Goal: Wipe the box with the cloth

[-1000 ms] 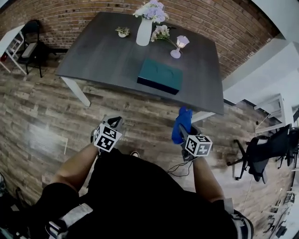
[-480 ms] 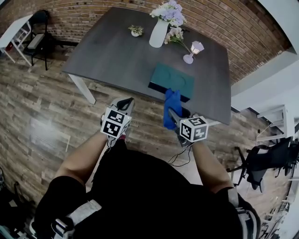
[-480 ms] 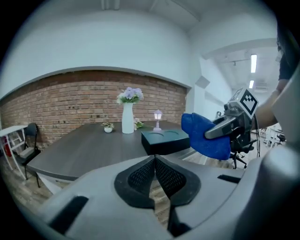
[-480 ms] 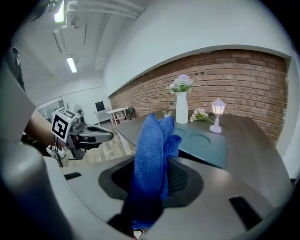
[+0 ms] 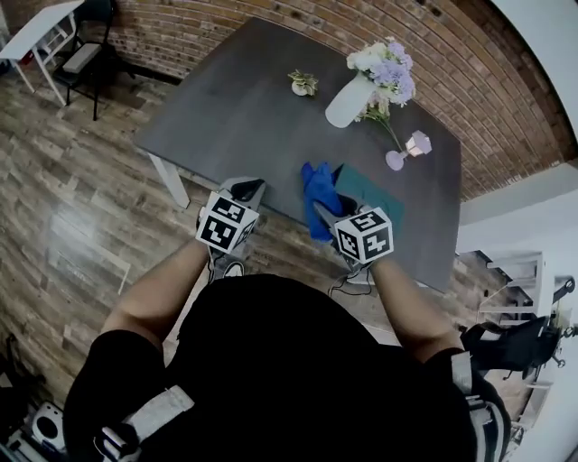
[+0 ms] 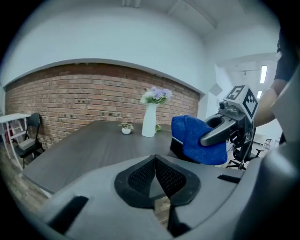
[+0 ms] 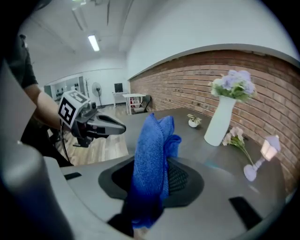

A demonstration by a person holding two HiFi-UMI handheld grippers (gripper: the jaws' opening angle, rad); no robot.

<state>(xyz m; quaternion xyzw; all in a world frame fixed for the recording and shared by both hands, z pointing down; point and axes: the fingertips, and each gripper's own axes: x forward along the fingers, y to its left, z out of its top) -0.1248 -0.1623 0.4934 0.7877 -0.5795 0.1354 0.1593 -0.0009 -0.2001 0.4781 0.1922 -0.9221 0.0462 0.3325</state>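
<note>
A teal box (image 5: 377,194) lies flat near the front edge of the dark grey table (image 5: 244,117). My right gripper (image 5: 319,207) is shut on a blue cloth (image 5: 317,187), which stands up from its jaws at the box's left end and hides part of it. In the right gripper view the blue cloth (image 7: 151,159) is pinched upright in my right gripper (image 7: 154,183). My left gripper (image 5: 246,191) hovers at the table's front edge, left of the cloth. In its own view my left gripper (image 6: 155,161) is shut on nothing, and the cloth (image 6: 197,138) shows to its right.
A white vase of flowers (image 5: 350,99), a small lamp (image 5: 408,149) and a little potted plant (image 5: 302,83) stand further back on the table. A brick wall (image 5: 271,23) runs behind it. A dark chair (image 5: 86,50) and a white desk (image 5: 36,27) are at the far left.
Both grippers have come forward from over the floor to the table's front edge. The cloth, still held in the right gripper, now sits against the box's left end.
</note>
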